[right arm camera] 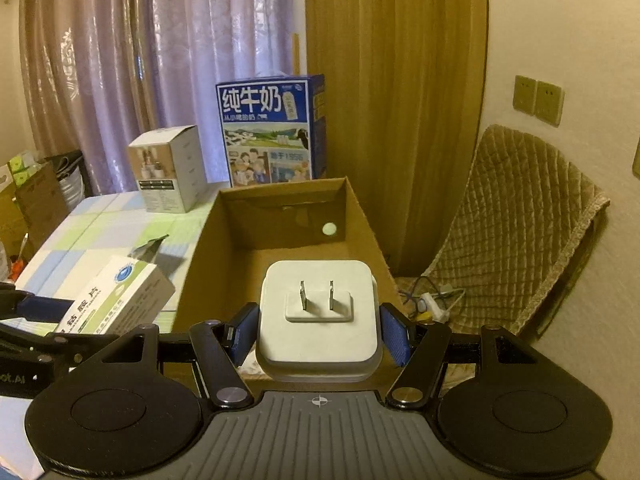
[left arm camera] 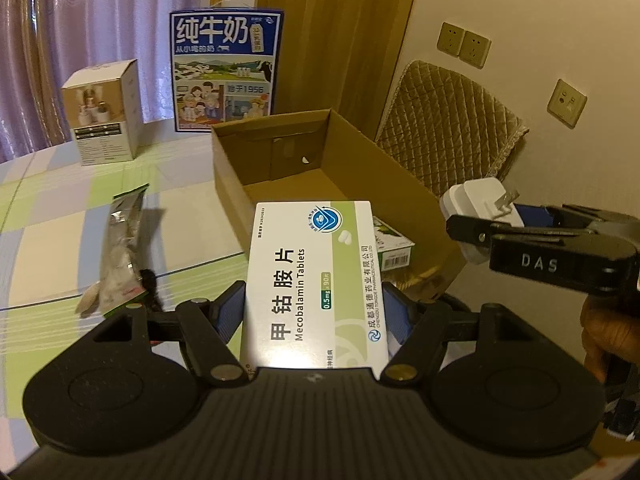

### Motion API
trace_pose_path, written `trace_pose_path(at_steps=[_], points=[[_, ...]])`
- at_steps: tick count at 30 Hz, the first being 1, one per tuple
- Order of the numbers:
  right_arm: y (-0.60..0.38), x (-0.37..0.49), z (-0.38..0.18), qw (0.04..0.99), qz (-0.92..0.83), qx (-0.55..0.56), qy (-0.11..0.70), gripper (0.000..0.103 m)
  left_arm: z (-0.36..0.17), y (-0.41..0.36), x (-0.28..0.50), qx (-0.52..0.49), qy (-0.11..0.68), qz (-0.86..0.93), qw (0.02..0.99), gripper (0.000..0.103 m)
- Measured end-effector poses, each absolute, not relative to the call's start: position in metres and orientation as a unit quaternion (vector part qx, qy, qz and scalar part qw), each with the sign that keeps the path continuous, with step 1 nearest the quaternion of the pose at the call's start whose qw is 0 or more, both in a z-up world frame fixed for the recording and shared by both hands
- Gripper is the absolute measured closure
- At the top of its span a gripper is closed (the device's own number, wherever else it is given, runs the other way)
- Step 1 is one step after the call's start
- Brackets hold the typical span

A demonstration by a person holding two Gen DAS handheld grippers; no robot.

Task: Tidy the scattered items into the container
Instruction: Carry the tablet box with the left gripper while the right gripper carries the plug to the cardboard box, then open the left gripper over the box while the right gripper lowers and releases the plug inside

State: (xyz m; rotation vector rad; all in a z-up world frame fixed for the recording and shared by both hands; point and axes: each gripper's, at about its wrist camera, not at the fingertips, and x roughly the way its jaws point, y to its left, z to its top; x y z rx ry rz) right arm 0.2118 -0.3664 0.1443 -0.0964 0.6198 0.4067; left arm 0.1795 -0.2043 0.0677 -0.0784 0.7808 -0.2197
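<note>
The open carton stands near the table's right edge, with a small green box lying in its near end. The left gripper is clamped on a tablet box above the carton's near left wall, and the right gripper is clamped on a white plug above its near end. On the table to the left lies a foil packet, and a white box and a milk carton stand behind at the far edge.

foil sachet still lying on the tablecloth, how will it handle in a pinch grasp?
The foil sachet looks crinkled and flat, so it is probably floppy and may sag or fold from a grip at one end. Its shiny film could be slippery between the pads. It lies flat on the checked tablecloth, so getting under an edge may be awkward.
</note>
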Motion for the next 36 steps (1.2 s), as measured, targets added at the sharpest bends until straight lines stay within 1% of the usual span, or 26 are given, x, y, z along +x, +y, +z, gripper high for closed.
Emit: trace_pose_path(at_steps=[7,15,22,36], points=[[-0.369,0.238,0.133,0.927,0.199,-0.042,0.315,0.041,0.058,-0.22,0.211,-0.057,0.388,-0.109,0.913,0.036],[-0.372,0.267,0.121,0.926,0.195,-0.038,0.322,0.041,0.046,-0.233,0.243,-0.048,0.389,-0.11,0.913,0.036],[-0.368,0.286,0.111,0.923,0.192,-0.044,0.33,0.041,0.037,-0.227,0.268,-0.081,0.394,-0.108,0.909,0.036],[-0.36,0.301,0.106,0.923,0.189,-0.048,0.333,0.041,0.027,-0.219,0.285,-0.11,0.388,-0.108,0.909,0.036]])
